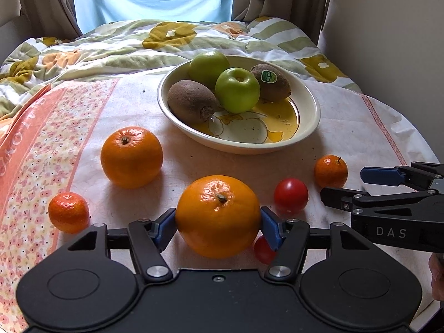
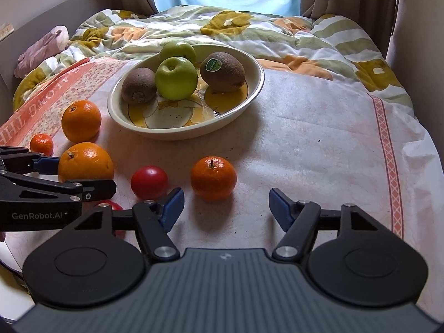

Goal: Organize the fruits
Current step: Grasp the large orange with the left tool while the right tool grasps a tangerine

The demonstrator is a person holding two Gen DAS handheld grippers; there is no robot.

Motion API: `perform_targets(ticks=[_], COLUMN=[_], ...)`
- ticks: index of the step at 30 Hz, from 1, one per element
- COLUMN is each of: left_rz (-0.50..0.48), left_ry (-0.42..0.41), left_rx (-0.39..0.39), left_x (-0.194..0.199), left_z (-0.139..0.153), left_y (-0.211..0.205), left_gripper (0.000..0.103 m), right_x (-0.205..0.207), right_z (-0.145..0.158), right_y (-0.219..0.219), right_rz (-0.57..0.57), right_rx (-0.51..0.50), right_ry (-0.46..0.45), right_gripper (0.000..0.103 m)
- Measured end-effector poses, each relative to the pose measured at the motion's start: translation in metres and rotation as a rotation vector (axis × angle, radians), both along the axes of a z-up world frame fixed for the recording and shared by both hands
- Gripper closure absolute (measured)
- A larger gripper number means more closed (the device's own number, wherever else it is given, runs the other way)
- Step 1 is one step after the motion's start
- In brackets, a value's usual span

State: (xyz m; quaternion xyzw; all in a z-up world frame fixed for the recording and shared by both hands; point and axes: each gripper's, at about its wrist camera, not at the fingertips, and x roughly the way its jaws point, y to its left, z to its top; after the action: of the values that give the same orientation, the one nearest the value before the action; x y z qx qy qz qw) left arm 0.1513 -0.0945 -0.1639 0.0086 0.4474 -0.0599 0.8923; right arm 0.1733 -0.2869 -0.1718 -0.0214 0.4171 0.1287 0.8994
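Note:
My left gripper (image 1: 218,223) is shut on a large orange (image 1: 217,208), its blue pads pressing both sides; the right wrist view shows the same left gripper (image 2: 86,176) on that orange (image 2: 86,163). My right gripper (image 2: 226,197) stands open just short of a small mandarin (image 2: 213,177), which no pad touches. A cream bowl (image 1: 241,147) holds two green apples (image 1: 237,90) and two kiwis (image 1: 191,101). Loose on the cloth lie another orange (image 1: 131,156), a second mandarin (image 1: 68,212), a red tomato (image 1: 290,195) and a half-hidden tomato (image 1: 262,249).
The fruit lies on a white cloth (image 2: 319,138) with a pink flowered border (image 1: 36,144) on the left. A rumpled flowered quilt (image 1: 138,44) lies behind the bowl, under curtains and a window. A person's hand (image 1: 437,277) shows at the right edge.

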Motion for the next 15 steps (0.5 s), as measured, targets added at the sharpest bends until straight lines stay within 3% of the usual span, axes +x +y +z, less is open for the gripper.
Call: perform_targets(ticks=[6, 15], left_rz=[0.021, 0.045], left_ry=[-0.005, -0.008], left_rx=[0.003, 0.001], left_x=[-0.003, -0.012], left_z=[0.001, 0.005], left_y=[0.009, 0.018], left_gripper=[0.035, 0.035], right_x=[0.006, 0.013], right_z=[-0.002, -0.004], right_y=[0.005, 0.014], right_rz=[0.011, 0.030], right_rx=[-0.004, -0.010], right_ry=[0.001, 0.005], right_gripper=[0.025, 0.039])
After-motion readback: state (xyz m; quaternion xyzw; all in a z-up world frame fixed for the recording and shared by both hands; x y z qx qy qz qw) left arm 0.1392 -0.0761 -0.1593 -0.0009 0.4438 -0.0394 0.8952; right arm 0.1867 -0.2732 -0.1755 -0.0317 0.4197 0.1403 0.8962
